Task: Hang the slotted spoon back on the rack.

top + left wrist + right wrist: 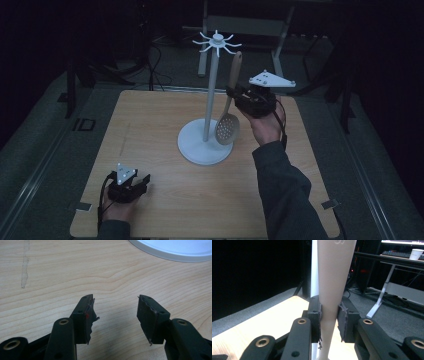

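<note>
A white hanging stand (210,100) with a round base and a ring of hooks on top stands in the middle of the wooden table (150,120). My right gripper (233,93) is shut on the handle of a wooden slotted spoon (228,120), held upright just right of the stand's pole, bowl down above the base. In the right gripper view the spoon handle (332,277) runs up between the jaws, with the pole (314,270) behind it. My left gripper (145,181) rests near the table's front left, open and holding nothing (115,315).
The stand's white base rim (175,252) lies ahead of the left gripper. Beyond the table are a grey floor with cables (155,60) and a metal desk frame (250,25). A paper cup (415,253) sits on a desk in the background.
</note>
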Demonstrator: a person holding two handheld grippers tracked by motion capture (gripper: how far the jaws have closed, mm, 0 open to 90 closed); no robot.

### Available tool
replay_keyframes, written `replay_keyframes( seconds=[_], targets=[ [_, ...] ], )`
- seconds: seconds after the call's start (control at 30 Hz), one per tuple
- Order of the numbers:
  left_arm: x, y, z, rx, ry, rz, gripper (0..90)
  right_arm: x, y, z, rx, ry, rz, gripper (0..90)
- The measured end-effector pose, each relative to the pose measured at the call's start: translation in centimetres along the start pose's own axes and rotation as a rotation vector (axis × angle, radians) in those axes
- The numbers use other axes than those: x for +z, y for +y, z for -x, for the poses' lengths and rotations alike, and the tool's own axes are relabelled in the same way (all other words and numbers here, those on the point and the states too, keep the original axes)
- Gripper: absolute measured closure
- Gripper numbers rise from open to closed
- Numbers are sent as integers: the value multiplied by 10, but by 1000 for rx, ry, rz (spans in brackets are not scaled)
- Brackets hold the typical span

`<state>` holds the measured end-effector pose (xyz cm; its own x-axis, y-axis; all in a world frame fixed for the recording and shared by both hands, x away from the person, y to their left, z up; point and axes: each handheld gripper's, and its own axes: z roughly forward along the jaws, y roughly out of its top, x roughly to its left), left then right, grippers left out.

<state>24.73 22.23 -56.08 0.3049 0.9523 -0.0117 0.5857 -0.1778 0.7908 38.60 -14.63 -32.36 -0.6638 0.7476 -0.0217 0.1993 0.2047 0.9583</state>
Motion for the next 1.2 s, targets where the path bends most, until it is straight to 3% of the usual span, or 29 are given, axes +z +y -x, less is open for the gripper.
replay_keyframes(
  seconds=[0.67,1.2],
  targets=[
    [0,0,0,-1,-1,1,477,15,9,-1,11,15,-26,740],
    [-1,0,0,-2,0,5,477,23,6,-1,3,10,-45,718]
  ],
)
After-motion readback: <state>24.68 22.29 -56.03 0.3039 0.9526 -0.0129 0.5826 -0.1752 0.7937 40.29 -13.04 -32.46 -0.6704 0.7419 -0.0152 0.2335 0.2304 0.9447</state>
